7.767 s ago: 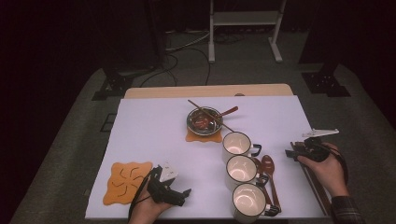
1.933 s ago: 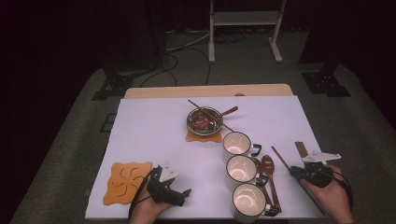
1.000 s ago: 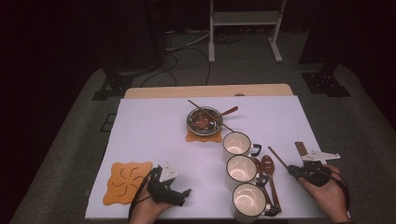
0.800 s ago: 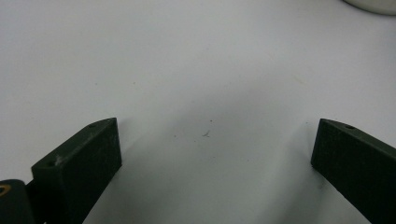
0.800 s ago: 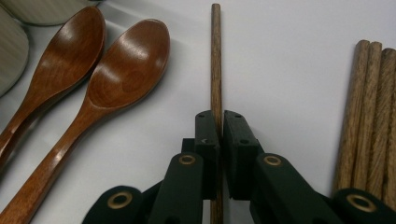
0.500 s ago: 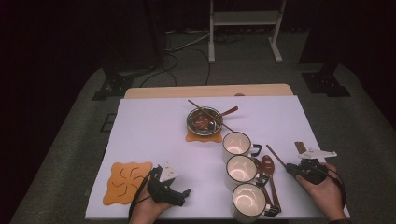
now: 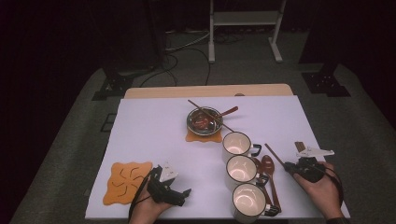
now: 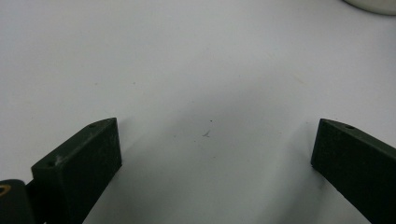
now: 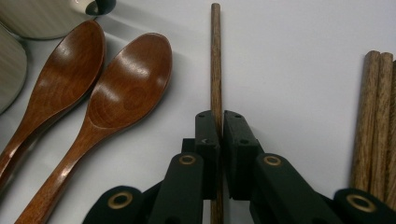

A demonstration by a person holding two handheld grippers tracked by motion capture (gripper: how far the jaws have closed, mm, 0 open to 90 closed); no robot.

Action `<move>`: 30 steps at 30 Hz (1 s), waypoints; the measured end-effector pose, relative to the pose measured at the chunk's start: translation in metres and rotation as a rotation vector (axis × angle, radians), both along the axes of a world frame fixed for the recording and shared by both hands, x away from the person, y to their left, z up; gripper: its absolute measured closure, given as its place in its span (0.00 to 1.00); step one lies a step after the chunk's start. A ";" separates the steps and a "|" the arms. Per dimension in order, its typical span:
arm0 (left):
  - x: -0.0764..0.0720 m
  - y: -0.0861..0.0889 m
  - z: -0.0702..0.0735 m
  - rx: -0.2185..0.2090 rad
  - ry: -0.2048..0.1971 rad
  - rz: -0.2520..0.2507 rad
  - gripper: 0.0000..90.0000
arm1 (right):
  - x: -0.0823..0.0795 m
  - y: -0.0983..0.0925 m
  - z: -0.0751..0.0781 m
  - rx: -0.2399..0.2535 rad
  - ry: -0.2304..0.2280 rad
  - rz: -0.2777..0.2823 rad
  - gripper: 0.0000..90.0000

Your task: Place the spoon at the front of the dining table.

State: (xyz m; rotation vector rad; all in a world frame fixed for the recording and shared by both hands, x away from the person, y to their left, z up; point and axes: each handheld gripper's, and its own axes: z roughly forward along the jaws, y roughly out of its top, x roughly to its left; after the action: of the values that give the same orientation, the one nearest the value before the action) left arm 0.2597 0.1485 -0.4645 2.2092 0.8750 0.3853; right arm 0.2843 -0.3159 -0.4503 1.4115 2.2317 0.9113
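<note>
Right gripper view: right gripper (image 9: 218,128) clamps a chopstick (image 9: 215,60) pointing straight ahead, spoons (image 9: 126,88) to its left; left gripper (image 8: 212,154) rests open.

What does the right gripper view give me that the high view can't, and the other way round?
Right gripper view alone: the right tool's pads pressed on the chopstick, and a bundle of wooden sticks lying at the right edge.

High view alone: the left tool near the orange mat, three mugs in a row, and the bowl with a chopstick and a spoon resting on it.

Both: the held chopstick, the two wooden spoons beside the mugs, and the white tabletop.
</note>
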 end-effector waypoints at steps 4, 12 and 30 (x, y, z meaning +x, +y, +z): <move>0.000 0.000 0.000 0.000 0.000 0.000 0.01 | 0.001 0.000 0.000 0.002 0.000 0.004 0.93; 0.000 0.000 0.000 0.000 0.000 0.000 0.01 | 0.002 0.001 0.003 0.010 -0.004 0.006 0.93; 0.000 0.000 0.000 -0.001 0.001 0.000 0.01 | 0.002 -0.002 0.010 0.028 -0.029 -0.005 0.93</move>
State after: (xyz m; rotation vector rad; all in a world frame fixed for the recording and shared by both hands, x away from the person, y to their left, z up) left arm 0.2597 0.1485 -0.4645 2.2088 0.8756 0.3845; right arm 0.2867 -0.3177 -0.4400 1.4071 2.2012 0.9591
